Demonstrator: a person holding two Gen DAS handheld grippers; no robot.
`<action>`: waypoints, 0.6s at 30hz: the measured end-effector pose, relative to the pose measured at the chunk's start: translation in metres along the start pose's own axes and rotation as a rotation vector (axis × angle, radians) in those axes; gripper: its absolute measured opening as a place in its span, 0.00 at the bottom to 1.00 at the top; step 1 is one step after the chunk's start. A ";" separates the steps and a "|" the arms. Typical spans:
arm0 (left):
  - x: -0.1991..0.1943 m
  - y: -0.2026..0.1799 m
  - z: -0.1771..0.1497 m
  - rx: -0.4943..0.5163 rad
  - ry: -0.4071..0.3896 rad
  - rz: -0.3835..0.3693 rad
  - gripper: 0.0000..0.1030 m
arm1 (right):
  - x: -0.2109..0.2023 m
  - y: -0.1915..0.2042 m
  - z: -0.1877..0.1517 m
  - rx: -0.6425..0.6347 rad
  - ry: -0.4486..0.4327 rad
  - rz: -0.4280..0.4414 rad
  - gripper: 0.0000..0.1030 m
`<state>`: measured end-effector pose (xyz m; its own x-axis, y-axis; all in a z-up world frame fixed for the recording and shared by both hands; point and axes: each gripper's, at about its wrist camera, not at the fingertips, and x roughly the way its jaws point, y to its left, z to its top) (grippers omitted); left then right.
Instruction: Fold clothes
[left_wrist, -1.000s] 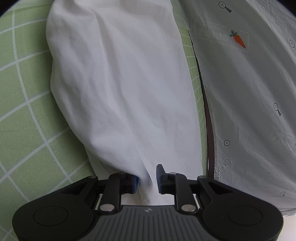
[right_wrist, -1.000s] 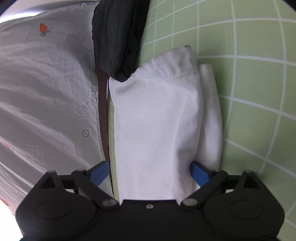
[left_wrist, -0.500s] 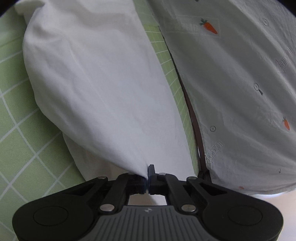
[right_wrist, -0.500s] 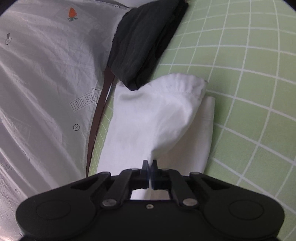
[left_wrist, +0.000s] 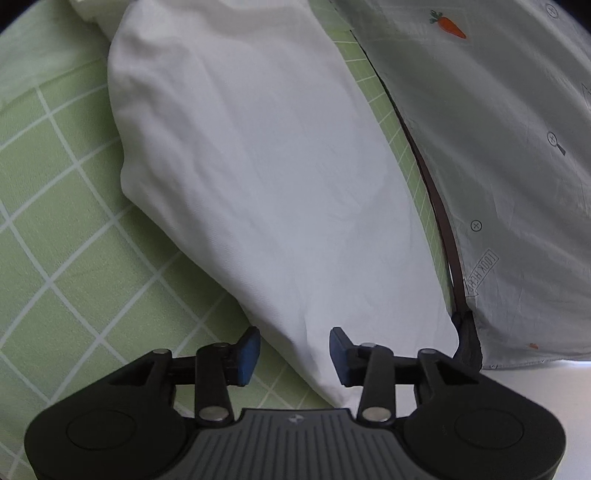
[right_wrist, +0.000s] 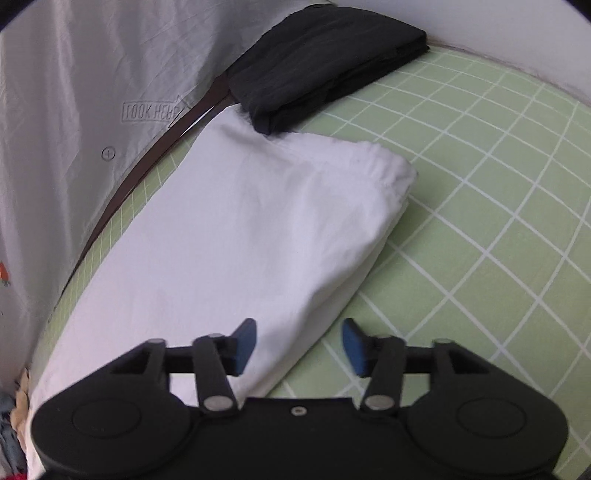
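The white garment (left_wrist: 266, 177) is laid folded on the green checked mat (left_wrist: 74, 229), beside the printed grey sheet (left_wrist: 509, 147). The left gripper (left_wrist: 294, 350) is spread wide over its near end, nothing pinched. The right gripper (right_wrist: 298, 345) is likewise parted over the cloth's edge. A folded black garment (right_wrist: 325, 66) is seen touching the far end.

Work surface: green mat (left_wrist: 66, 236) with white grid lines, covering most of the bench. Pale printed sheet (left_wrist: 498, 147), carrot motifs and "LOOK HERE" stamp, rises right of the left tool and left of the right tool. A brown strip (right_wrist: 147, 166) edges it. White wall (right_wrist: 517, 33) far ahead. Lighting soft, even.
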<state>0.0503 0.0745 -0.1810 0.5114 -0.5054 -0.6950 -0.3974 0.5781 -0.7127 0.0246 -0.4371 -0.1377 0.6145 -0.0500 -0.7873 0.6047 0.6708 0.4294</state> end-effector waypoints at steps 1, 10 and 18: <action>-0.004 -0.001 -0.001 0.020 0.000 0.006 0.48 | -0.001 0.005 -0.005 -0.030 0.005 -0.006 0.71; -0.074 0.032 0.032 0.019 -0.142 0.026 0.69 | -0.008 0.080 -0.049 -0.311 -0.032 -0.004 1.00; -0.135 0.089 0.108 -0.080 -0.346 0.099 0.83 | 0.019 0.156 -0.090 -0.392 0.021 0.008 1.00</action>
<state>0.0285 0.2635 -0.1403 0.6899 -0.1950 -0.6972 -0.5087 0.5546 -0.6585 0.0850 -0.2671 -0.1256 0.6053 -0.0315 -0.7954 0.3583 0.9031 0.2369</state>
